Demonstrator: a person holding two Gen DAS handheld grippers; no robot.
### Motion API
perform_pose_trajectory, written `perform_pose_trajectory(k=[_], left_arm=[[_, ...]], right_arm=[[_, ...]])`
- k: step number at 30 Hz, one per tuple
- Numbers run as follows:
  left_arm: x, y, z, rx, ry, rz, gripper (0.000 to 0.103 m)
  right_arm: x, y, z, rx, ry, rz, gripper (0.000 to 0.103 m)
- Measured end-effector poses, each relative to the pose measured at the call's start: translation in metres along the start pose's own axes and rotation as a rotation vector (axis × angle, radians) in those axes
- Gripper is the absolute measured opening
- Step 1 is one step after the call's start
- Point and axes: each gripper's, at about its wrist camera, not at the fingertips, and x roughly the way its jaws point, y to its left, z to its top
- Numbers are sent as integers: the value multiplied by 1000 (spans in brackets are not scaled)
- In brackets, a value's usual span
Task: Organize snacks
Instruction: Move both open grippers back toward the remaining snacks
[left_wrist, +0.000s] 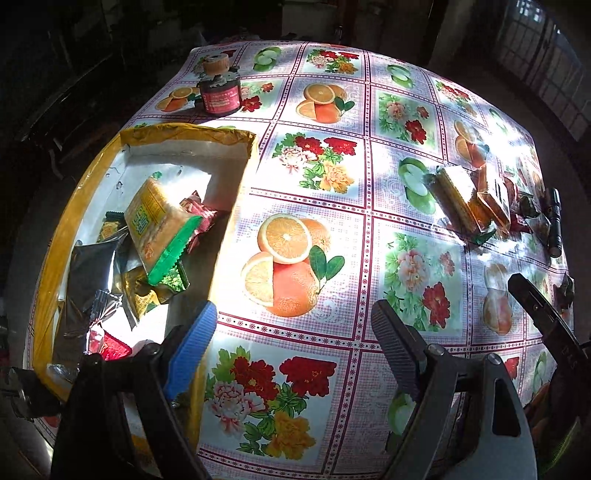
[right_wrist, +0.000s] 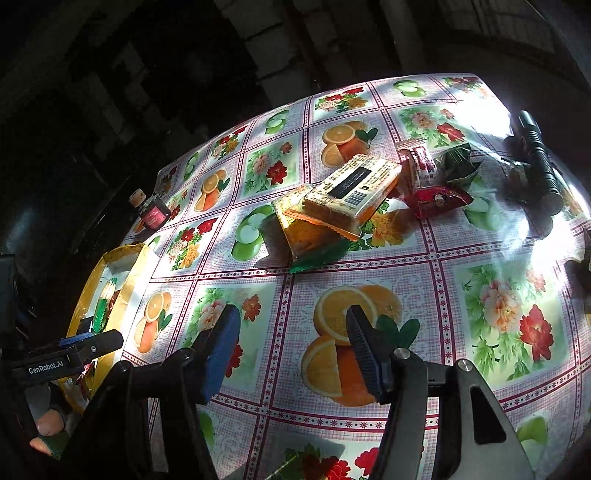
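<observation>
Box (left_wrist: 236, 138) sits at the left edge of the counter (left_wrist: 388, 110) and already holds a cracker pack (left_wrist: 159, 221) on top of several small wrapped snacks. Left claw (left_wrist: 291, 332) hangs just right of the box wall, jaws wide apart, nothing between them. Right of the box lies a broad bare stretch of patterned cloth, good open room for carrying things across. Right claw (right_wrist: 291, 332) is over that stretch, jaws parted and empty, pointed toward the loose pile.

The pile is well to the right of the box: two stacked cracker packs (right_wrist: 351, 188), then a red wrapper (right_wrist: 439, 199) and a green wrapper (right_wrist: 456, 162) just beyond. A flashlight (right_wrist: 535, 155) lies furthest from the box, near the counter's right edge.

Likely step: reach for the top cracker pack. Take it across its narrow sides and lift clear so the lower pack isn't dragged. Foil is slick, so close firmly. A small jar (left_wrist: 218, 96) stands behind the box, out of the carry path.
</observation>
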Motion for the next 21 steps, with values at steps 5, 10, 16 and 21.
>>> perform_pose_trajectory(k=[5, 10, 16, 21], left_arm=[[-2, -18, -4, 31, -13, 17, 86], [1, -31, -7, 50, -1, 10, 86], [5, -44, -8, 68, 10, -3, 86], [8, -52, -8, 80, 17, -13, 86]], right_arm=[[-6, -11, 2, 16, -12, -6, 62], [-9, -21, 5, 36, -20, -12, 62], [-10, -32, 8, 63, -25, -20, 63], [-3, -35, 20, 93, -34, -8, 63]])
